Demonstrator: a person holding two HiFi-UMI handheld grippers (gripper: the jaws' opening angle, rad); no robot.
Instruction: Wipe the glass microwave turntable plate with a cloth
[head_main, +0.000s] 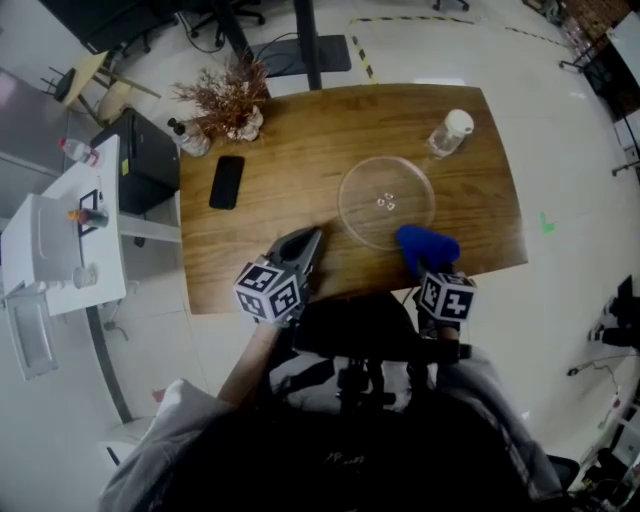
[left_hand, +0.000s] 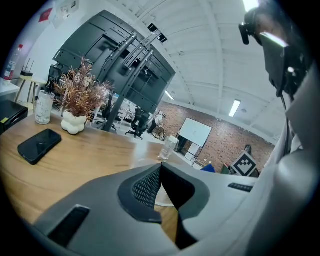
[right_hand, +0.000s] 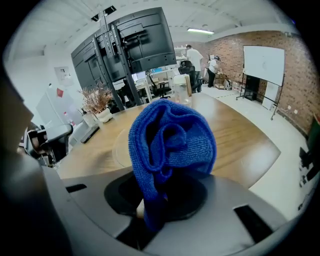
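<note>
Where hand-held gripper (right_hand: 150, 207) clamps, cloth (right_hand: 172, 142) bunches.

Wooden table (head_main: 300, 150), pale floor (head_main: 560, 300), brick wall (right_hand: 300, 50), whiteboard (right_hand: 263, 62).

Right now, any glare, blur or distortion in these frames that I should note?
Head view: fisheye bends the table edges; the clear plate is faint against the wood. Left gripper view: bright lamp glare at upper right, dark corners. Right gripper view: the cloth is sharp and fills the centre, hiding part of the plate; the background curves.
</note>
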